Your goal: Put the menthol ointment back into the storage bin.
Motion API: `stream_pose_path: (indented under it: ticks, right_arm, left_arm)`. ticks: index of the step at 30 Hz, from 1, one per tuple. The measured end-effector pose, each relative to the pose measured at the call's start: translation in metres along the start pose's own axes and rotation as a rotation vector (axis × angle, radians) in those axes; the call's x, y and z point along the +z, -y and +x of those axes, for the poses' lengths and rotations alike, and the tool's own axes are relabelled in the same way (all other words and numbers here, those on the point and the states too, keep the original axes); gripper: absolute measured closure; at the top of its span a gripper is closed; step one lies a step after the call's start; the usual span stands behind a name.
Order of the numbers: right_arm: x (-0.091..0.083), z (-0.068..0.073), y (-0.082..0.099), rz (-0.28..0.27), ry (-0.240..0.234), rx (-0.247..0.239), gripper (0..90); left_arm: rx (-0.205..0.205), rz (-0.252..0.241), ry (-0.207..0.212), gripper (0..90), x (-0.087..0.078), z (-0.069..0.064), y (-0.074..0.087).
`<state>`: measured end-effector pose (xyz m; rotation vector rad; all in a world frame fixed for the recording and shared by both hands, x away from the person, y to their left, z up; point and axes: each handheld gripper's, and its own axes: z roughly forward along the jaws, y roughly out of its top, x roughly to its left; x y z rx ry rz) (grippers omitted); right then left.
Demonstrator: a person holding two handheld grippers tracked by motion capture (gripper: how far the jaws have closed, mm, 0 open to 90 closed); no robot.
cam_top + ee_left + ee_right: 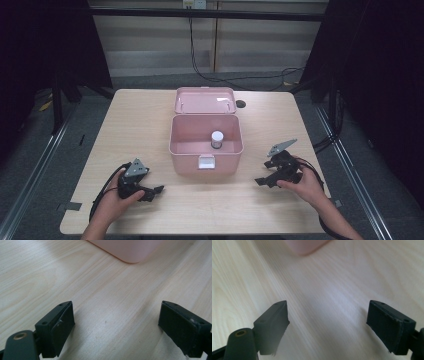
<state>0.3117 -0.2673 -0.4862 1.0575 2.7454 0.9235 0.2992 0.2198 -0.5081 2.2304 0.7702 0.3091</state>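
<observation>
A pink box (206, 150) stands open in the middle of the table, its lid (205, 100) tipped back behind it. Inside the box stands a small white-capped jar (217, 139). My left gripper (155, 191) rests low at the front left, held in a hand, jaws wide open over bare wood. Its own view shows the gripper (116, 325) empty, with a corner of the pink box (130, 250) ahead. My right gripper (261, 181) sits at the front right, also held in a hand. In its own view the gripper (328, 323) is open and empty, the box corner (304, 246) blurred ahead.
The light wooden table (135, 130) has a small dark hole (241, 104) to the right of the lid. Black cables (240, 75) run across the floor behind the table. Dark curtains hang on both sides, and metal rails run along the floor.
</observation>
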Motion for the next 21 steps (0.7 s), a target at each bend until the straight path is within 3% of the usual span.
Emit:
stream_pose_path:
  ticks: [2, 7, 10, 16, 21]
  right_arm:
    - [0.002, -0.001, 0.005, -0.001, 0.027, -0.027, 16.3]
    - [0.007, 0.0, 0.011, -0.068, 0.039, -0.065, 14.5]
    - [0.012, 0.004, 0.014, -0.098, 0.065, -0.114, 12.7]
    - [0.014, 0.003, 0.02, -0.171, 0.065, -0.11, 11.7]
    - [0.013, 0.003, 0.019, -0.155, 0.066, -0.108, 12.1]
  left_arm:
    - [-0.001, 0.0, -0.001, 12.7, 0.0, 0.0, 0.0]
    - [-0.003, 0.001, -0.001, 12.7, 0.0, 0.0, 0.0]
    - [-0.004, -0.002, 0.002, 12.7, 0.0, 0.0, 0.001]
    - [-0.002, 0.001, 0.001, 12.7, -0.001, 0.0, 0.001]
    - [-0.003, 0.0, 0.001, 12.7, -0.001, -0.001, 0.001]
